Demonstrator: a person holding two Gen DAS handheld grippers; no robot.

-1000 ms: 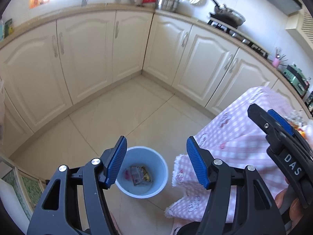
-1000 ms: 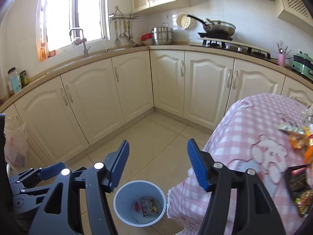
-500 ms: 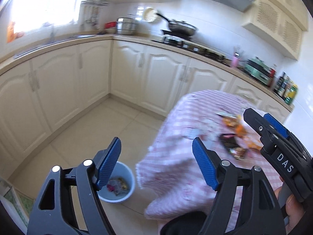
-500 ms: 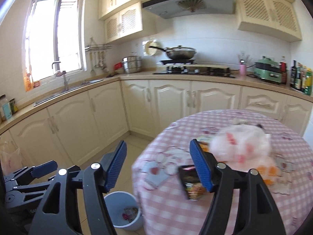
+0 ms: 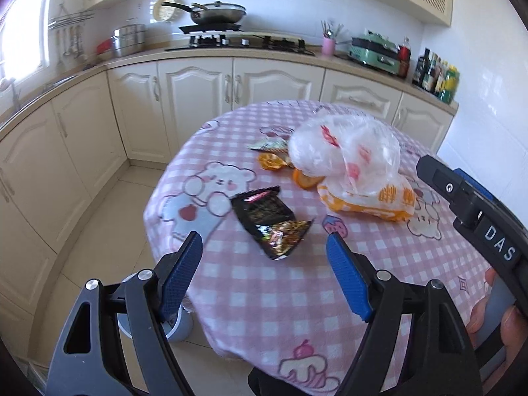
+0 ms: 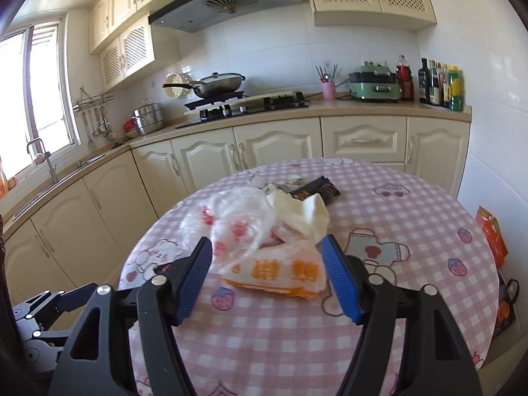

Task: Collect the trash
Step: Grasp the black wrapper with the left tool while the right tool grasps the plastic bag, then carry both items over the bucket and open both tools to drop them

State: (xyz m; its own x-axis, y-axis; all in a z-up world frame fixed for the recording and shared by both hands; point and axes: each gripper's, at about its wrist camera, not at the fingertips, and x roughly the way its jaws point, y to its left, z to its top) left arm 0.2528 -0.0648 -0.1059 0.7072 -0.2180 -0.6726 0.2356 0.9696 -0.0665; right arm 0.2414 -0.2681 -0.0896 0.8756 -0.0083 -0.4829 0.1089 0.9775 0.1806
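Both grippers had swung over from the bin, jaws just opened wider, nothing in them. Left gripper (image 5: 264, 264) faced the crinkled black foil snack wrapper (image 5: 269, 219), right gripper (image 6: 267, 274) the orange-and-white plastic packet (image 6: 277, 274). I'd pinch each one low at its near edge, though the blur makes the edges hard to judge.

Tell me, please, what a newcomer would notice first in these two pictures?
First, the round table with its pink checked cloth, and the litter heaped at its middle: a clear plastic bag on top of an orange-and-white bag. Nearer the left gripper, which is open, a torn black wrapper lies apart. The open right gripper faces the heap.
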